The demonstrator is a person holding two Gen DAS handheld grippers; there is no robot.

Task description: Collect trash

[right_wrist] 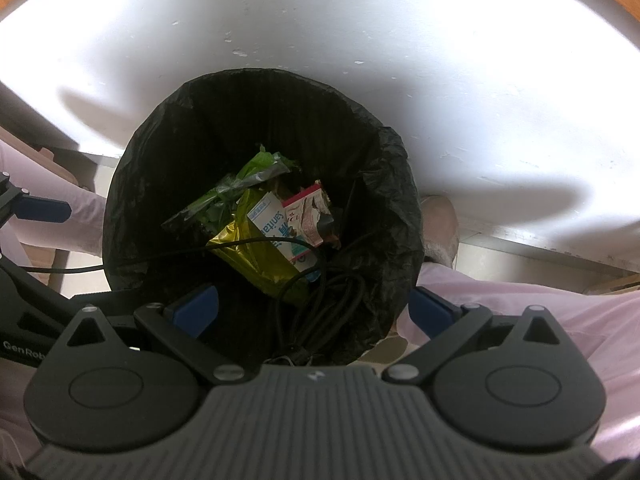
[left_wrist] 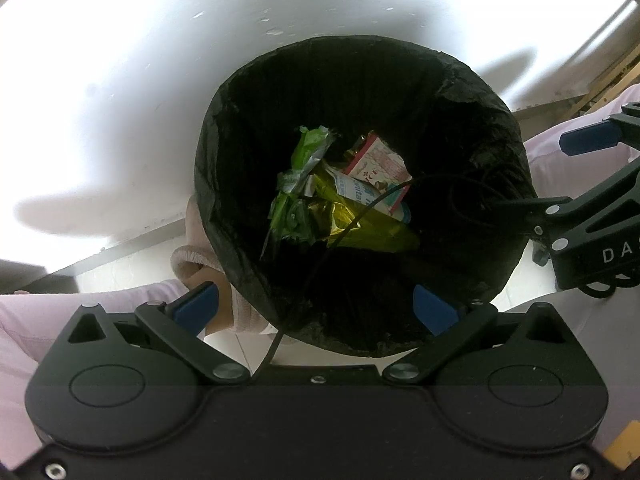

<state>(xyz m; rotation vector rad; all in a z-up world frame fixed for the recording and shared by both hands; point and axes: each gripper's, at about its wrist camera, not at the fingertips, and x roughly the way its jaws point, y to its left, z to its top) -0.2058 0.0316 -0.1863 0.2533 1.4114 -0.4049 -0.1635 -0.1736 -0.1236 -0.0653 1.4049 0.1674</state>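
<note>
A bin lined with a black bag (left_wrist: 480, 120) (right_wrist: 384, 184) stands on the floor against a white wall. Inside lie a green wrapper (left_wrist: 304, 156) (right_wrist: 248, 172), a yellow foil packet (left_wrist: 360, 224) (right_wrist: 256, 256), a white and blue packet (left_wrist: 360, 192) (right_wrist: 280, 224) and a red and white carton (left_wrist: 380, 156) (right_wrist: 308, 208). My left gripper (left_wrist: 316, 308) hangs open above the bin's near rim, holding nothing. My right gripper (right_wrist: 312, 308) is open too, over the bin's near side. A black cable (left_wrist: 340, 236) (right_wrist: 320, 312) hangs into the bin.
The white wall (left_wrist: 200, 60) (right_wrist: 440, 60) rises behind the bin. A person's feet in pale socks (left_wrist: 200, 256) (right_wrist: 440, 220) and pink trouser legs (left_wrist: 100, 308) (right_wrist: 520, 304) flank the bin. Wooden furniture (left_wrist: 608, 80) (right_wrist: 60, 168) stands at the sides. The other gripper (left_wrist: 588, 140) (right_wrist: 36, 210) shows in each view.
</note>
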